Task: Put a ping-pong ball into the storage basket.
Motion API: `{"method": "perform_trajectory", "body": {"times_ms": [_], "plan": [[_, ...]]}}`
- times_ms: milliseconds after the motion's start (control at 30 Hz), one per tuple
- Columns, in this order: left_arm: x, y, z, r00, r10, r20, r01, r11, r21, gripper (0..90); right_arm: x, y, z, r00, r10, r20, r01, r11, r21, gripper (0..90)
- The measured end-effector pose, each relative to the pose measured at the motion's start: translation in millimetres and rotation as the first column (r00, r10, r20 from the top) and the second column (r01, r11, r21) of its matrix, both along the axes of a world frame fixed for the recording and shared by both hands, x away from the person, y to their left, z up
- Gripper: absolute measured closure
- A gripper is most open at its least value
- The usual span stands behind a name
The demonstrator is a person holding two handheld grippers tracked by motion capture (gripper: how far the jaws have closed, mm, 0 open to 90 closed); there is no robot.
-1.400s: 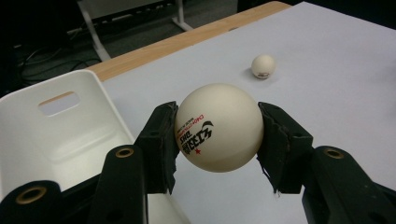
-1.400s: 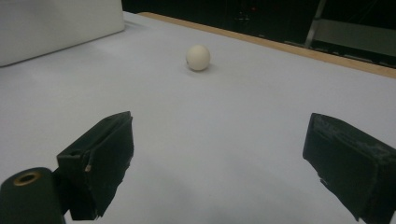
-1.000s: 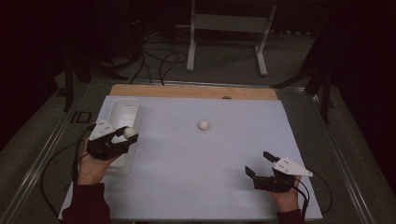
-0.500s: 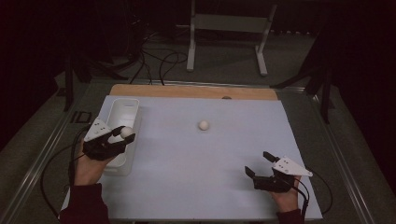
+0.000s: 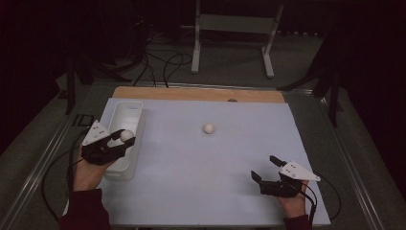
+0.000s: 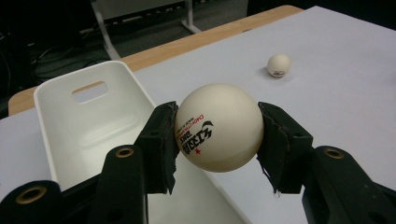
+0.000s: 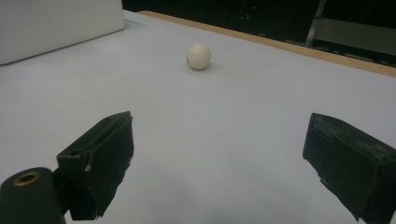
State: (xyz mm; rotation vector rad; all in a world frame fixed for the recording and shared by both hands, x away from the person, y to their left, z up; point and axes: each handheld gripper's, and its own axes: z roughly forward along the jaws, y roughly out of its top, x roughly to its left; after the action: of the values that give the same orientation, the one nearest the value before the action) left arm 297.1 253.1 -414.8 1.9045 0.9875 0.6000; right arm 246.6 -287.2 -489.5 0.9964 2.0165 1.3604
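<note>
My left gripper [image 5: 122, 139] is shut on a white table-tennis ball [image 5: 126, 135], held over the near part of a white bin [image 5: 125, 113] at the table's left. In the left gripper view the ball [image 6: 218, 127], with black and red print, sits squeezed between both black pads [image 6: 164, 144], above the bin's right rim [image 6: 65, 135]. A second white ball [image 5: 208, 128] lies loose on the pale sheet near the middle. My right gripper [image 5: 267, 168] stands open low at the front right, and that ball [image 7: 198, 56] lies well beyond its jaws.
A pale sheet [image 5: 239, 158] covers the table, with a wooden strip [image 5: 191, 93] along the far edge. Beyond the table are a white metal stand [image 5: 234, 28] and cables on the dark floor. A cable trails from each gripper.
My left gripper with the ball has drifted slightly toward the near end of the bin. The right gripper has stayed put.
</note>
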Motion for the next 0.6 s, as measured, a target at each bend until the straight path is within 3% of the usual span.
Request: {"method": "perform_trajectory", "body": {"times_ms": [600], "plan": [[-1.1, 10.3, -1.0, 0.9989, 0.047, -0.003, -0.047, 0.9989, 0.009, 50.7, 0.2, 0.3, -0.3, 1.0, 0.001, -0.003, -0.001, 1.0, 0.0, 8.5]]}}
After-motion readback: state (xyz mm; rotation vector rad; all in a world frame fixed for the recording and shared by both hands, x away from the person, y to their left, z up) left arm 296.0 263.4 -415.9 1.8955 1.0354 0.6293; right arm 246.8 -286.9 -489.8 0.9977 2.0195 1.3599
